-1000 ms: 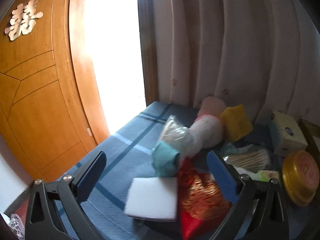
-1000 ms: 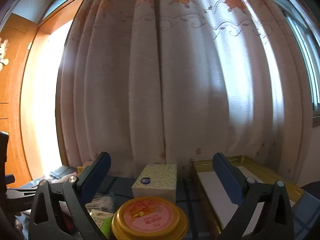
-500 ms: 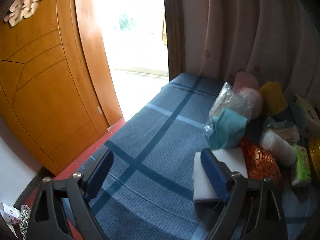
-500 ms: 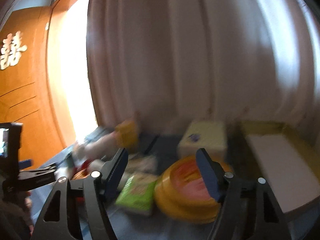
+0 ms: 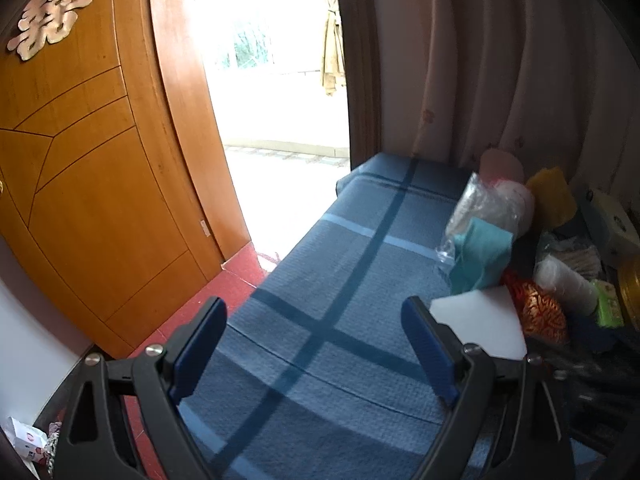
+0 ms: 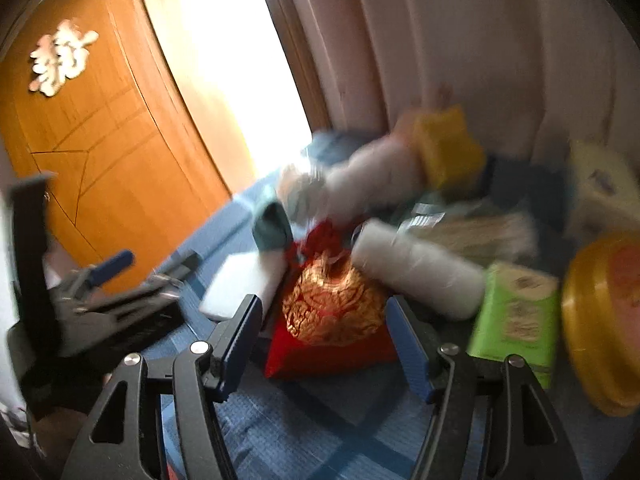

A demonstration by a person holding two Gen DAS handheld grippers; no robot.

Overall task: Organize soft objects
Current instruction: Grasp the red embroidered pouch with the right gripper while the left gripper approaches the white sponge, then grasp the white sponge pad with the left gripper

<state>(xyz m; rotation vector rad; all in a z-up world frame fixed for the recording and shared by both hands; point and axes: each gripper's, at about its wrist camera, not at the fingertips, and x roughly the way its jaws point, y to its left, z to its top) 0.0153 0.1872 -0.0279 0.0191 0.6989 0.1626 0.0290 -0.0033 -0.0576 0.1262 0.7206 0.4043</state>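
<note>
**Q:** Where are the two grippers, and are they carrying anything?

**A:** The left gripper [image 5: 314, 330] hovers over a blue plaid cloth [image 5: 320, 280] with its jaws spread wide and nothing between them. The right gripper [image 6: 322, 330] is also parted and empty, its blue fingers [image 6: 408, 346] flanking a red and gold pouch [image 6: 332, 320] without visibly touching it. That view is motion-blurred, so contact is hard to judge.

**Q:** Where are the soft things?

**A:** Bunched along the cloth's right side, near a pale curtain [image 5: 500, 60]. A white foam block [image 5: 480, 328] lies just beside the left gripper's right finger, with the pouch [image 5: 540, 312] touching its far edge. Behind them sit a teal cloth [image 5: 480, 254], a clear plastic bag [image 5: 476, 208], a yellow sponge [image 5: 552, 196] and a white roll [image 5: 564, 284].

**Q:** Anything else in the pile?

**A:** A green tissue pack [image 6: 516, 312] and a round yellow tin [image 6: 604, 320] sit at the right.

**Q:** How much free room is there?

**A:** The cloth's left and middle stretch is bare — it runs from the grippers to the far edge. Past its left edge the surface drops to a red floor [image 5: 208, 292], beside an orange wooden door [image 5: 80, 160].
</note>
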